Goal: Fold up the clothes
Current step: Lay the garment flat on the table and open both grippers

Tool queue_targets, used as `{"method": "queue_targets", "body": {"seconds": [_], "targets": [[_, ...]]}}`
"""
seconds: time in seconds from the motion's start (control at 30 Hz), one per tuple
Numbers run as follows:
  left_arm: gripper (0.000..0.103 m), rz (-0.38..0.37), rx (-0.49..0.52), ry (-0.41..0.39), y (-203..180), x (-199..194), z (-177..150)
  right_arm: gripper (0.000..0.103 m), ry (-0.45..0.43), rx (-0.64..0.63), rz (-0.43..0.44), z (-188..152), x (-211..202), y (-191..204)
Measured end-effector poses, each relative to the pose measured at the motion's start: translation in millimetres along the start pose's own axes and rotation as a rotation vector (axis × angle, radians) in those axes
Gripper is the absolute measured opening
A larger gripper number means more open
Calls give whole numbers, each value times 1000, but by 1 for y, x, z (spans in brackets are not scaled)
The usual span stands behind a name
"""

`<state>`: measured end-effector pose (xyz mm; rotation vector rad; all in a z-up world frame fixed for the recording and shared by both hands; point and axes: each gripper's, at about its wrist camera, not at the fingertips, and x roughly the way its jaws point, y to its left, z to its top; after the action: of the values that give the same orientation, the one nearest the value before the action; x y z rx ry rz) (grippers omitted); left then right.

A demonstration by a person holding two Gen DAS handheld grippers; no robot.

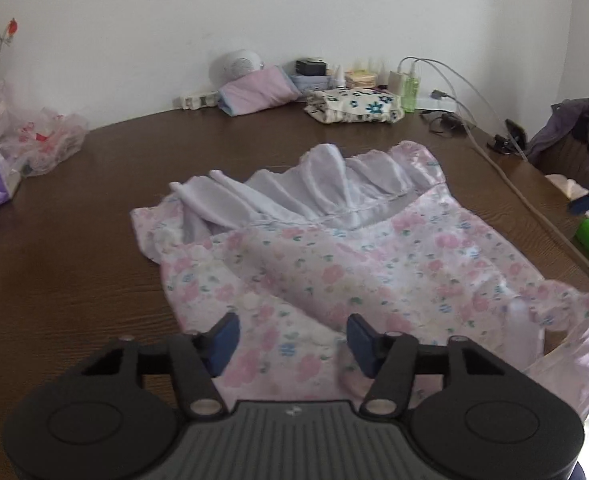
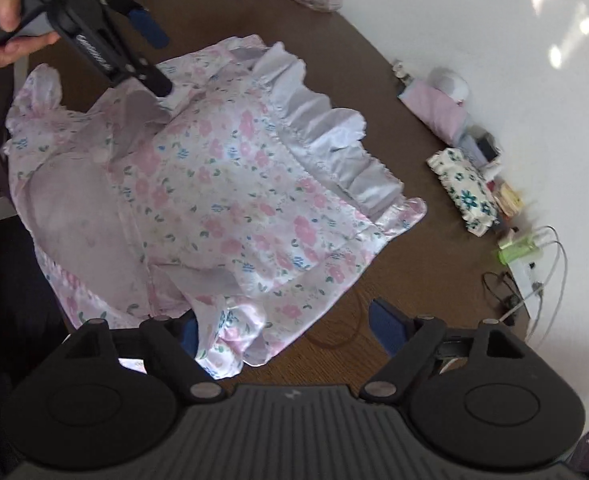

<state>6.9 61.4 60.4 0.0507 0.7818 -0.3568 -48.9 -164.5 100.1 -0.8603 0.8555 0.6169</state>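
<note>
Fingers of both grippers, left (image 1: 292, 338) and right (image 2: 282, 334), hang spread, angled down over the floral garment (image 1: 334, 264).

Brown wood-grain table (image 1: 94, 184): pink floral satin garment with a white ruffled hem (image 1: 334, 248) spread across its middle, ruffle toward the far edge. Left gripper (image 1: 293, 340), black with blue pads, jaws parted above the garment's near part, nothing pinched. Far edge: folded pink cloth (image 1: 256, 90), folded blue-flowered fabric (image 1: 354, 108), green bottle (image 1: 409, 90). Left edge: crumpled clear plastic bag (image 1: 46, 140).
</note>
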Motion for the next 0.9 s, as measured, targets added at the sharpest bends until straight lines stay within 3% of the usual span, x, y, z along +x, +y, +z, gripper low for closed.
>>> {"method": "queue_targets", "body": {"seconds": [0.1, 0.17, 0.2, 0.23, 0.3, 0.4, 0.53, 0.6, 0.67, 0.7, 0.73, 0.8, 0.9], "targets": [[54, -301, 21, -20, -22, -9, 2, 84, 20, 41, 140, 2, 7, -10], [55, -440, 98, -36, -42, -16, 2, 84, 38, 95, 210, 3, 14, -22], [63, -470, 156, -63, -54, -19, 0, 84, 46, 128, 231, 4, 18, -28], [67, -472, 220, -84, -66, -21, -3, 84, 48, 156, 267, 4, 19, -33], [62, -430, 316, -77, -84, -12, -10, 84, 38, 205, 357, 2, 21, -43], [12, -346, 375, 27, -91, 21, -20, 84, 10, 234, 493, -5, 18, -52], [9, -328, 338, 75, -82, 41, -29, 84, -69, 282, 643, -19, 13, -62], [11, -382, 269, 70, -71, 28, -27, 84, -156, 359, 688, -27, 10, -71], [20, -442, 186, -4, -51, -7, -24, 85, -191, 467, 574, -33, 10, -79], [39, -381, 154, -39, -37, -20, -22, 85, -185, 527, 472, -34, 12, -82], [57, -264, 128, -64, -23, -27, -19, 85, -176, 576, 378, -37, 16, -84], [59, -46, 74, -86, 5, -36, -15, 84, -169, 626, 228, -38, 26, -82], [56, 189, -13, 1, 39, -17, -19, 81, -165, 651, 100, -33, 46, -76]]}}
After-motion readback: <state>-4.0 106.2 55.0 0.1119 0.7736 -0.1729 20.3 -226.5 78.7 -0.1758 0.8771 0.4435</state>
